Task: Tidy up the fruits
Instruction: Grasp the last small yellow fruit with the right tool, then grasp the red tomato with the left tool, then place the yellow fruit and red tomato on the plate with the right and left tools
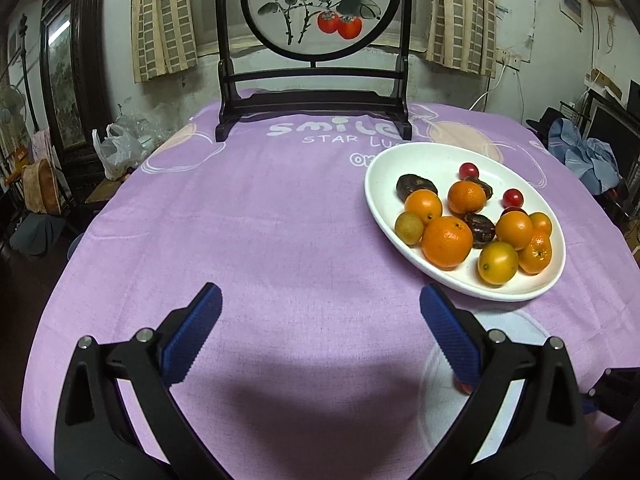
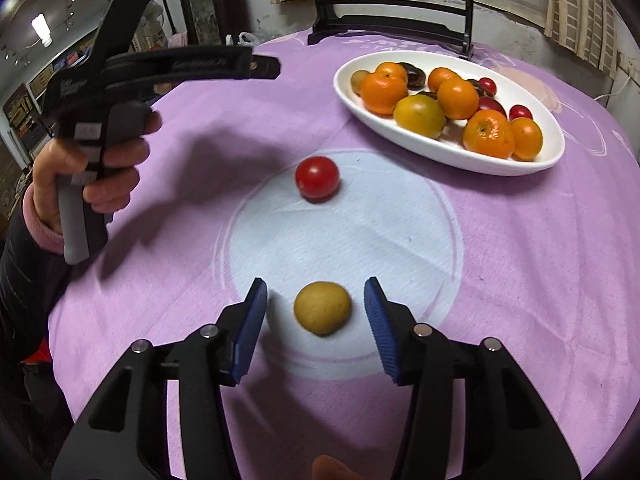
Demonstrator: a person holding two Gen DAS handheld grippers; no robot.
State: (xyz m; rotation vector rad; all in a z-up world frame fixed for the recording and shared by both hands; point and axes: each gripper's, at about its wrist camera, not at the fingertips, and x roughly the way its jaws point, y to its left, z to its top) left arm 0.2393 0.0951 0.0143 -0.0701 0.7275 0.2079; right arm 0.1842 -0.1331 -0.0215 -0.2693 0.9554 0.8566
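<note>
A white oval plate (image 1: 400, 160) (image 2: 452, 152) holds several oranges, dark fruits, small red tomatoes and a small tan fruit. On the cloth's white circle lie a red tomato (image 2: 317, 177) and a tan-yellow round fruit (image 2: 322, 307). My right gripper (image 2: 316, 308) is open, its blue pads apart on either side of the tan fruit, not touching it. My left gripper (image 1: 320, 320) is open and empty above bare purple cloth, left of the plate; the right wrist view shows it from the side (image 2: 264, 66), held in a hand.
A purple tablecloth (image 1: 260, 220) covers the table. A dark wooden stand with a round painted screen (image 1: 316, 80) stands at the far edge. Clutter and bags lie beyond the table's left and right sides.
</note>
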